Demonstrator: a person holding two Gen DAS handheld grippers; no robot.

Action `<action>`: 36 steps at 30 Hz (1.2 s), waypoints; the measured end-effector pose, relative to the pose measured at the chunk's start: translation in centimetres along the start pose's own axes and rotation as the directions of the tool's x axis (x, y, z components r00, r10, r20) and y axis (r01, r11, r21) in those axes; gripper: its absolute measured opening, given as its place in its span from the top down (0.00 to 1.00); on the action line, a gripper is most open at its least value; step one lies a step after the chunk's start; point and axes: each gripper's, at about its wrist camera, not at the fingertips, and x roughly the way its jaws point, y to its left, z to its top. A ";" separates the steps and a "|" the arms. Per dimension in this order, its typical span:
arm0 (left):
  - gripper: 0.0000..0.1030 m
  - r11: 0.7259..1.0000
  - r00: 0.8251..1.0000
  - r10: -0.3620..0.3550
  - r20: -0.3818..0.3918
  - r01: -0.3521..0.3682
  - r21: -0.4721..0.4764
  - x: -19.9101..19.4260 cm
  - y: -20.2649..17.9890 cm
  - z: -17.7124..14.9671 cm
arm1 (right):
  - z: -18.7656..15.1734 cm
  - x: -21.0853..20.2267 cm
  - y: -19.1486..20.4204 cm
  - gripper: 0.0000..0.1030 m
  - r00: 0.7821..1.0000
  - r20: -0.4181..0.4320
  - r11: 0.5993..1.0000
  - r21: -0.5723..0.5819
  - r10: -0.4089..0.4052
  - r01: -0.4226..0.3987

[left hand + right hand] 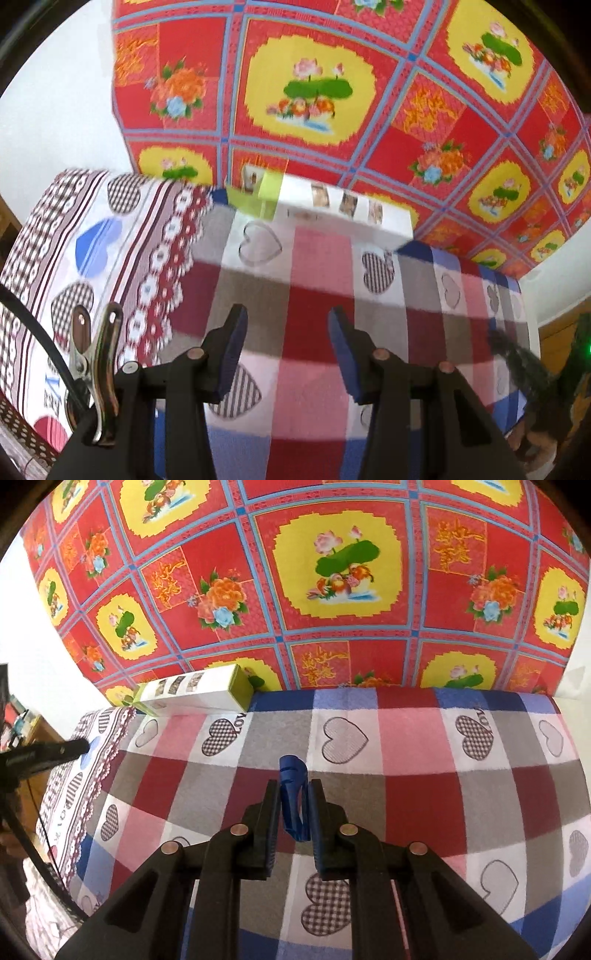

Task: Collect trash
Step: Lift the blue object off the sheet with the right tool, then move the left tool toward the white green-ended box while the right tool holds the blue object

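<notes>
A long white and green carton [332, 210] lies at the far edge of the checked bed cover [314, 295], against the red flowered cloth; in the right wrist view the carton [192, 694] sits at the far left. My left gripper [288, 332] hovers open over the cover, short of the carton, with nothing between its blue pads. My right gripper [293, 788] is shut on a crumpled blue scrap [291, 771], which sticks out past its fingertips above the cover. A dark blurred shape [55, 755] at the left edge looks like the other gripper.
A red and yellow flowered cloth [332, 572] hangs behind the bed. A pillow with heart and lace print [92, 240] lies at the left of the cover. White wall [55, 129] flanks the cloth. Wooden furniture [33, 734] stands at the far left.
</notes>
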 end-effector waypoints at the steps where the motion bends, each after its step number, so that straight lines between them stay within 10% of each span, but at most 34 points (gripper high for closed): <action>1: 0.53 1.000 1.000 0.000 0.003 0.000 -0.002 0.2 0.0 0.5 | 0.1 0.1 0.1 0.84 1.000 0.001 1.000 -0.002 0.004 -0.004; 21: 0.52 0.996 0.994 0.091 0.060 -0.090 -0.014 8.0 -1.6 9.6 | 5.0 5.8 2.0 0.84 0.997 0.000 0.996 -0.043 0.078 -0.078; 36: 0.51 0.997 0.996 0.080 -0.024 -0.080 -0.013 10.3 -0.5 6.6 | 7.3 9.3 2.3 0.84 0.993 -0.021 0.992 -0.058 0.115 -0.116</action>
